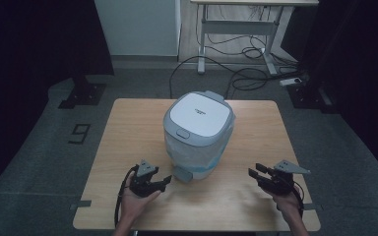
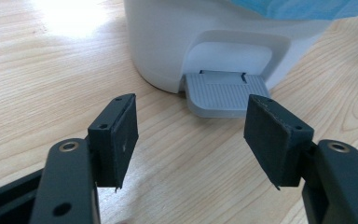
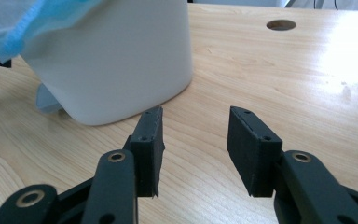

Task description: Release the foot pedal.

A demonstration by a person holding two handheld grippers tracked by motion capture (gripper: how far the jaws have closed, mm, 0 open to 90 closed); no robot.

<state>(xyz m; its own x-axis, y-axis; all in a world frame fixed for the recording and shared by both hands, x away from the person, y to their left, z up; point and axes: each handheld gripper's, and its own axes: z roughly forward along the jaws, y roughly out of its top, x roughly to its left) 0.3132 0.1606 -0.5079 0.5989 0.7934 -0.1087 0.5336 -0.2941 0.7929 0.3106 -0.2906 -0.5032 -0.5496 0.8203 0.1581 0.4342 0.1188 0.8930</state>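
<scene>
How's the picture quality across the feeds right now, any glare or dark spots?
High view: dim and soft, surroundings nearly black, white bin clearest. Left gripper view: sharp, glare on the table top left. Right gripper view: bright sheen on the table at right, pedal blurred.

Our left hand-held gripper [image 1: 166,180] is black, topped by a grey three-cornered plate, with a black cable looping from its back. Our right hand-held gripper [image 1: 252,173] matches it: black body, grey plate, trailing cable. Up close, each jaw ends in a flat, dark rectangular pad on a black arm with brass-ringed pivots and small screw holes.
</scene>
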